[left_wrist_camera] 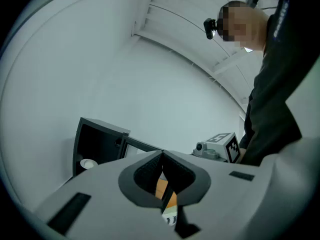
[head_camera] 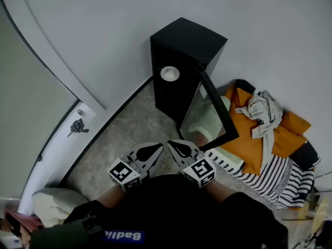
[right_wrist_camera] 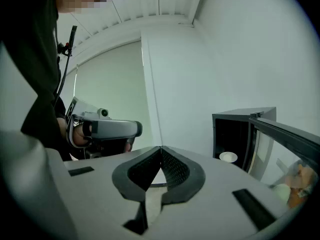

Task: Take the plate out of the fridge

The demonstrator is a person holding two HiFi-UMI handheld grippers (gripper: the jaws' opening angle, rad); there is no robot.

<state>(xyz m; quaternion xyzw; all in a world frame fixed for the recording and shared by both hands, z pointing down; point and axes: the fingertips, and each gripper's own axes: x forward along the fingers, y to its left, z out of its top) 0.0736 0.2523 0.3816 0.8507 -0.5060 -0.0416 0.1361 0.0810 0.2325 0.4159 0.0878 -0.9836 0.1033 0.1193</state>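
Observation:
A small black fridge (head_camera: 187,51) stands on the floor against the white wall, its glass door (head_camera: 212,110) swung open toward me. Inside it sits a white plate (head_camera: 169,73), also seen as a pale disc in the left gripper view, plate (left_wrist_camera: 88,163), and in the right gripper view, plate (right_wrist_camera: 228,157). My left gripper (head_camera: 153,150) and right gripper (head_camera: 175,147) are held side by side low in front of me, well short of the fridge. Both are shut with nothing between the tips, left gripper (left_wrist_camera: 162,153), right gripper (right_wrist_camera: 160,148).
An orange cushion (head_camera: 259,139) with a crumpled grey cloth (head_camera: 262,110) and striped fabric (head_camera: 275,175) lies right of the fridge door. A white door with a dark handle (head_camera: 78,125) is at the left. A pale cushion (head_camera: 54,204) lies at lower left.

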